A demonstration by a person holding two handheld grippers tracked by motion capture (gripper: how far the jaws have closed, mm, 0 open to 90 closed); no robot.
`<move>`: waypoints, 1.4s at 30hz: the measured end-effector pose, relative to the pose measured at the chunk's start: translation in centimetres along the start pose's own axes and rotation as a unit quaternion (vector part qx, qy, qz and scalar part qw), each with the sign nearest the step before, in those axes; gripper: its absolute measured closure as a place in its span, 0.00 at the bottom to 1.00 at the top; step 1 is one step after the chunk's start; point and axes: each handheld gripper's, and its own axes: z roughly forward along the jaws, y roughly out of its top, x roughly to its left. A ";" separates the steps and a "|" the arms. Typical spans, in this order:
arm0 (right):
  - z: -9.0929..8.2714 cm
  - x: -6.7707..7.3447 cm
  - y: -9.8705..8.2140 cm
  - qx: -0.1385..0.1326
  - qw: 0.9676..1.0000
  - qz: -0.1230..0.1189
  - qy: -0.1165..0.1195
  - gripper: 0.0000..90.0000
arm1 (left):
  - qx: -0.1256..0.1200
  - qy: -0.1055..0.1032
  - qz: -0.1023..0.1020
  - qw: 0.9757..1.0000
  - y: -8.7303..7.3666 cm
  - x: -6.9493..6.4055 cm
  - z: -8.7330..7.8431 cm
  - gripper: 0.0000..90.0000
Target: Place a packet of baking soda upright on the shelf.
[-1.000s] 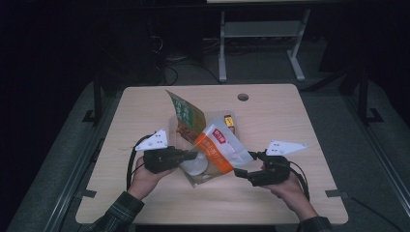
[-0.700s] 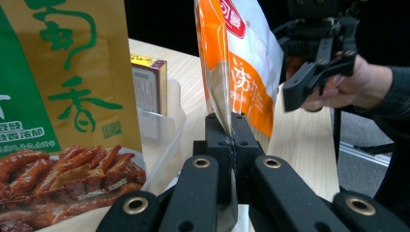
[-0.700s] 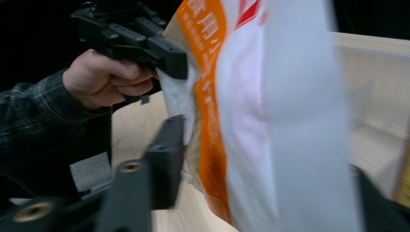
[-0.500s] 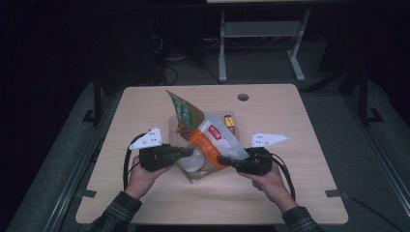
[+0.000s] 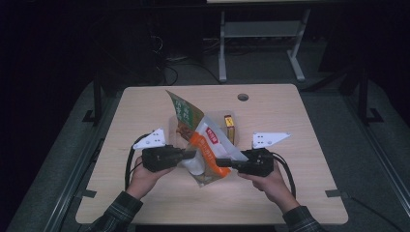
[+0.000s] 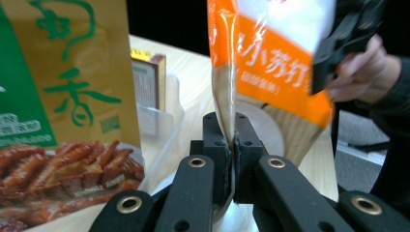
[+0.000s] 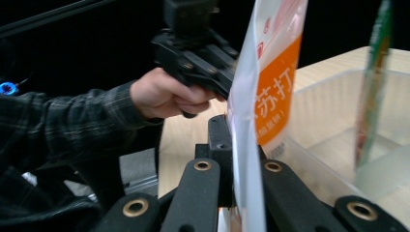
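An orange-and-white pouch (image 5: 209, 152) is held up over the middle of the tabletop (image 5: 300, 145), pinched from both sides. In the left gripper view the left claw (image 6: 231, 145) is clamped together on the pouch's thin side seam, the film squeezed flat between the two black jaws; the pouch's top is cut off by the frame's upper edge. In the right gripper view the right claw (image 7: 237, 145) grips the opposite edge, though the pouch itself stands in front of one jaw and hides most of it, so only the near jaw is plainly seen pressed to the film. Behind the pouch, a green-and-tan snack bag (image 5: 183, 116) with a picture of browned meat stands tilted in a clear plastic bin (image 7: 333, 140), whose walls are hard to pick out from the high view. A small yellow box (image 5: 229, 128) lies just beside the pouch on the far side; its print is too small to read. A pale round shape under the pouch (image 6: 270, 130) is partly covered and cannot be identified. Plaid sleeves (image 5: 118, 212) enter from the near edge.
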 end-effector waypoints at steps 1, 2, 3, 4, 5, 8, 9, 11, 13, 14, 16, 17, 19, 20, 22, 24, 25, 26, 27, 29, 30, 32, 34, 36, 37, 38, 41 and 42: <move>0.0 0.2 0.1 0.002 1.000 -0.001 0.004 1.00 | 0.004 0.002 0.001 1.000 -0.1 -0.2 0.3 0.96; 0.1 0.3 0.1 0.003 1.000 -0.003 0.010 1.00 | 0.010 0.001 0.005 1.000 -0.1 -0.3 0.6 0.95; 0.2 0.4 0.1 0.002 1.000 0.000 0.018 1.00 | 0.013 -0.002 0.005 1.000 -0.2 -0.4 0.7 0.95; 0.2 0.5 0.1 0.000 1.000 0.000 0.022 1.00 | 0.015 -0.004 0.005 1.000 -0.2 -0.5 0.9 0.95; 0.3 0.5 0.1 -0.003 0.999 0.006 0.031 1.00 | 0.018 -0.006 0.010 1.000 -0.2 -0.7 1.2 0.94; 0.4 0.7 0.1 -0.009 0.999 0.009 0.044 1.00 | 0.029 -0.010 0.015 0.999 -0.2 -1.2 2.0 0.93; 0.5 0.8 0.1 -0.006 0.999 0.010 0.046 1.00 | 0.033 -0.012 0.018 0.999 -0.3 -1.3 2.2 0.93; 0.5 0.9 0.1 -0.004 0.999 0.008 0.045 1.00 | 0.038 -0.013 0.021 0.999 -0.3 -1.3 2.5 0.92; 0.3 0.8 0.1 -0.006 0.999 0.007 0.043 1.00 | 0.041 -0.005 0.023 0.999 -0.4 -1.3 2.5 0.86; 0.1 0.9 0.1 -0.006 0.999 0.006 0.043 1.00 | 0.044 -0.004 0.027 0.999 -0.4 -1.3 2.5 0.82; -0.3 1.0 0.1 -0.006 0.999 0.005 0.038 1.00 | 0.051 0.008 0.034 0.998 -0.4 -1.5 2.4 0.76; -0.6 1.0 0.1 -0.007 0.999 0.005 0.037 1.00 | 0.056 0.013 0.039 0.998 -0.4 -1.6 2.3 0.68; -0.9 1.1 0.2 -0.009 0.999 0.003 0.031 1.00 | 0.057 0.023 0.044 0.997 -0.4 -1.6 2.1 0.59; -1.2 1.1 0.2 -0.010 1.000 0.003 0.029 1.00 | 0.055 0.025 0.045 0.997 -0.4 -1.6 1.9 0.55; -1.7 1.1 0.2 -0.012 1.000 0.003 0.020 1.00 | 0.057 0.028 0.042 0.997 -0.4 -1.5 1.5 0.49; -2.1 1.2 0.2 -0.010 1.000 0.000 0.013 1.00 | 0.058 0.034 0.042 0.997 -0.5 -1.5 1.0 0.44; -2.3 1.2 0.2 -0.008 1.000 -0.001 0.009 1.00 | 0.059 0.035 0.039 0.997 -0.7 -1.5 0.7 0.42; -2.6 1.2 0.3 -0.005 1.000 -0.004 0.003 1.00 | 0.060 0.036 0.036 0.997 -0.9 -1.5 0.4 0.42; -2.8 1.2 0.3 -0.004 1.000 -0.006 -0.002 1.00 | 0.062 0.038 0.035 0.997 -1.2 -1.4 0.1 0.41; -3.4 1.1 0.4 -0.002 1.000 -0.004 -0.013 1.00 | 0.065 0.042 0.025 0.997 -1.8 -1.2 -0.4 0.40; -3.6 1.1 0.4 -0.002 1.000 -0.006 -0.018 1.00 | 0.069 0.044 0.024 0.996 -2.1 -1.2 -0.7 0.38; -4.1 1.0 0.6 0.000 1.000 -0.007 -0.027 1.00 | 0.075 0.051 0.017 0.996 -2.8 -0.9 -1.4 0.36; -4.4 0.8 0.8 0.006 0.999 -0.011 -0.035 1.00 | 0.077 0.060 0.008 0.995 -3.5 -0.7 -2.0 0.31; -4.5 0.6 1.0 0.010 0.999 -0.014 -0.044 1.00 | 0.084 0.062 0.004 0.995 -4.1 -0.4 -2.6 0.30; -4.6 0.5 1.2 0.012 0.999 -0.015 -0.047 1.00 | 0.083 0.068 0.001 0.994 -4.4 -0.4 -2.8 0.29; -4.6 0.3 1.3 0.013 0.998 -0.015 -0.053 1.00 | 0.084 0.070 0.000 0.994 -4.7 -0.2 -3.1 0.27; -4.7 -0.2 1.9 0.011 0.998 -0.017 -0.061 1.00 | 0.085 0.077 -0.015 0.993 -5.6 0.1 -3.8 0.25; -4.6 -0.3 2.1 0.010 0.998 -0.016 -0.064 1.00 | 0.088 0.077 -0.013 0.993 -5.8 0.2 -3.9 0.24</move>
